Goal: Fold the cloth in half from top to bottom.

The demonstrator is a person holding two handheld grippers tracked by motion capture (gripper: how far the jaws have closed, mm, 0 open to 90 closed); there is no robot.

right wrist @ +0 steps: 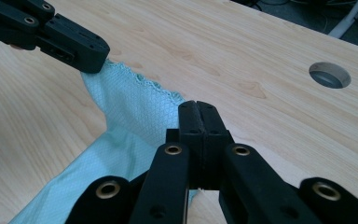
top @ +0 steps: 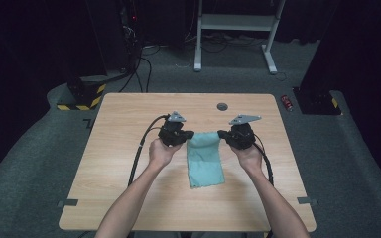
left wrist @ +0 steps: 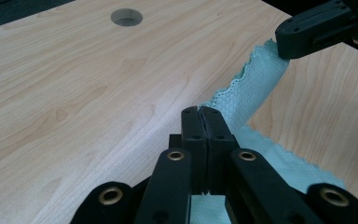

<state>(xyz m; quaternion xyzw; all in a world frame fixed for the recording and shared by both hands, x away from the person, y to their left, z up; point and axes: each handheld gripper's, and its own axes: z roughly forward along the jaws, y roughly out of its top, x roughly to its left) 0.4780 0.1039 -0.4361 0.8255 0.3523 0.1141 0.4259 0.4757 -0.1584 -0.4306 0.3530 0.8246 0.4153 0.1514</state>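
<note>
My left gripper (top: 190, 134) and my right gripper (top: 221, 134) are both pinched tight on the far corners of the light green cloth (top: 206, 161), which hangs between them near the middle of the table (top: 129, 188), with its near end lying flat on the wood. I think a corner could slip out if I pull my hands too far apart or lift one faster than the other, because each grip has only a tiny bit of the edge. There is lots of bare wood all around, the round hole (top: 222, 106) is well away at the back, and no table edge is close.
</note>
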